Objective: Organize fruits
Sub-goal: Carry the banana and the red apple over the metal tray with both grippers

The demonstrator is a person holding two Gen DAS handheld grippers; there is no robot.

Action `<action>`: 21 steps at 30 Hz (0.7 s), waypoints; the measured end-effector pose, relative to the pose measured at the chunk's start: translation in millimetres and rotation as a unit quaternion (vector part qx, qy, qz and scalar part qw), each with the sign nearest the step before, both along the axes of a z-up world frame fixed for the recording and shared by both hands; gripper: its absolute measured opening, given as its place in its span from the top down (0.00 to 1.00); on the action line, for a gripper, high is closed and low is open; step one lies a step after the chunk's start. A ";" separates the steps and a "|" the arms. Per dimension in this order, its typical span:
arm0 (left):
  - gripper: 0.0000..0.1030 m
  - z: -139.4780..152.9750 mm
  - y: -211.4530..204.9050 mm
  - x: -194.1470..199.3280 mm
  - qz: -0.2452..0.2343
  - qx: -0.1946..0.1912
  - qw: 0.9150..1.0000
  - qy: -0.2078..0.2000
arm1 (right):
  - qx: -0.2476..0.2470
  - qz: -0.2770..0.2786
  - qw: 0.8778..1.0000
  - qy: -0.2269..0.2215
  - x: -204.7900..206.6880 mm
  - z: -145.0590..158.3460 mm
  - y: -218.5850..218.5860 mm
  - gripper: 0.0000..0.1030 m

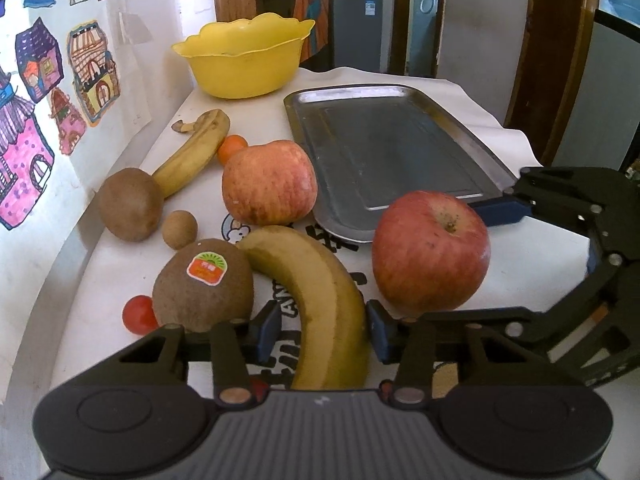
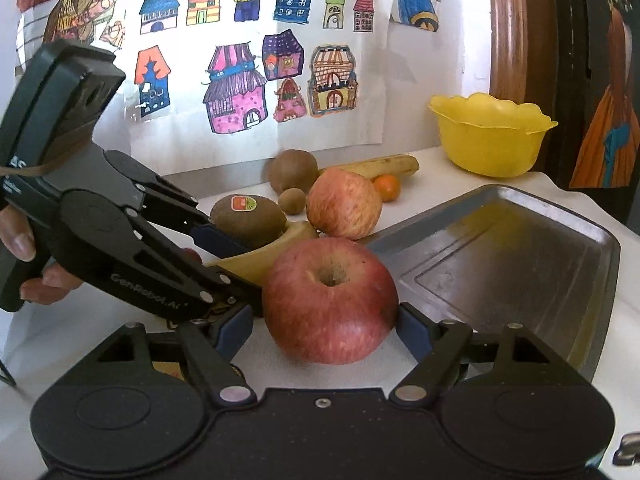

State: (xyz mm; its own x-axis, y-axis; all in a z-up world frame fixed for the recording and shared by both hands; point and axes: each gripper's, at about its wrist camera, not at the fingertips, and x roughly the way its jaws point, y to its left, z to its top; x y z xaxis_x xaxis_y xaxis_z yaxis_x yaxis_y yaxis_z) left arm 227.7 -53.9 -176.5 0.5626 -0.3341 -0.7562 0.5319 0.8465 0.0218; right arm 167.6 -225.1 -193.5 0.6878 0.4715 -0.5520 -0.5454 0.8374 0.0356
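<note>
Now the left gripper [image 1: 322, 330] straddles the near banana [image 1: 320, 304], pads apart from it; the right gripper [image 2: 324, 330] brackets the red apple [image 2: 330, 300] beside the metal tray [image 2: 520, 264], left pad clear, right pad's contact unclear.

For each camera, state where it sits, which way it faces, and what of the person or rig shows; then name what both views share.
Left wrist: on the left gripper, looking down along its fingers at a banana between them; the right gripper enters from the right.
Right wrist: on the right gripper, facing the drawing-covered wall, fingers around a red apple; the left gripper and a hand show at left.
Shared: that apple, banana, stickered kiwi, metal tray, yellow bowl.
</note>
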 end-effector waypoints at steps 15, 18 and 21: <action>0.64 3.0 -10.2 -7.7 0.027 0.007 1.000 0.002 | -0.001 -0.016 1.000 0.003 -9.2 2.8 -5.0 0.27; 0.63 3.3 -14.2 -6.6 0.031 0.013 0.999 -0.001 | 0.001 -0.022 1.000 0.004 -16.4 2.0 -8.1 0.27; 0.61 3.3 -17.2 -4.2 0.037 0.014 0.999 0.001 | 0.003 -0.027 1.000 0.005 -21.9 1.1 -10.8 0.27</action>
